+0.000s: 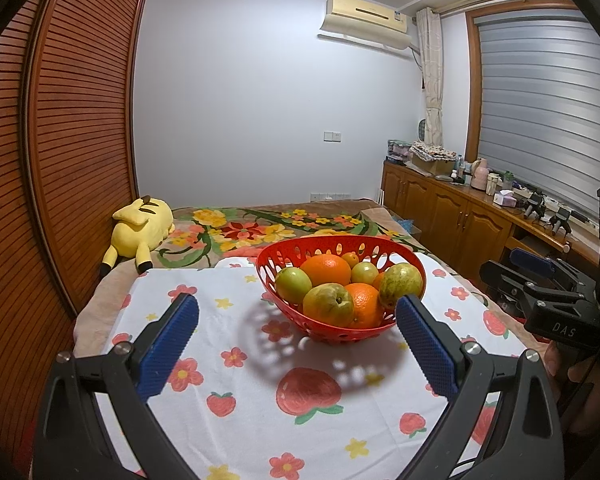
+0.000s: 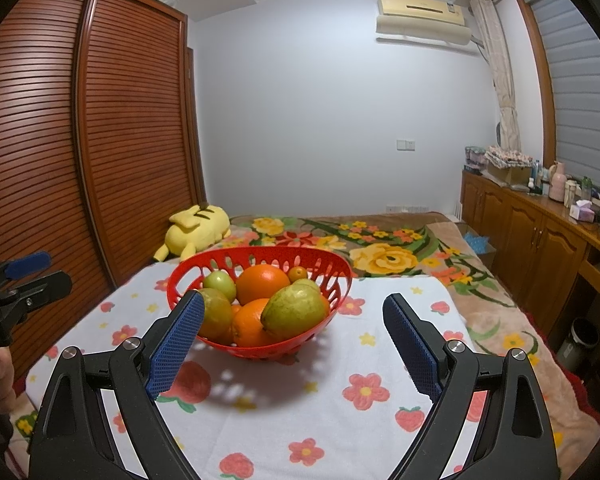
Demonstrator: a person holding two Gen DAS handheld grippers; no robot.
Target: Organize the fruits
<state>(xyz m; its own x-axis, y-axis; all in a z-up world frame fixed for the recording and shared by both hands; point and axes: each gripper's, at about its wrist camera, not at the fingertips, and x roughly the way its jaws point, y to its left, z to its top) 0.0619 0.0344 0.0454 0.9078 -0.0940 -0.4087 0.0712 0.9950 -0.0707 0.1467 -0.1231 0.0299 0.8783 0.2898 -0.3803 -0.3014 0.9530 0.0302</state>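
Note:
A red perforated fruit basket (image 1: 278, 254) stands on the flower-and-strawberry cloth (image 1: 236, 392); it also shows in the right wrist view (image 2: 260, 252). It holds oranges (image 1: 326, 270), green-yellow fruits (image 1: 328, 304) and a small tangerine (image 1: 351, 258). My left gripper (image 1: 298, 312) is open and empty, a little short of the basket, which sits toward its right finger. My right gripper (image 2: 294, 314) is open and empty, short of the basket (image 2: 340, 280), whose near left side is behind its left finger. Each gripper shows at the other view's edge.
The cloth covers a table in front of a bed with a floral blanket (image 1: 260, 228) and a yellow plush toy (image 1: 140, 228). A slatted wooden wardrobe (image 1: 68, 140) is on the left. A wooden sideboard (image 1: 460, 208) with bottles stands on the right.

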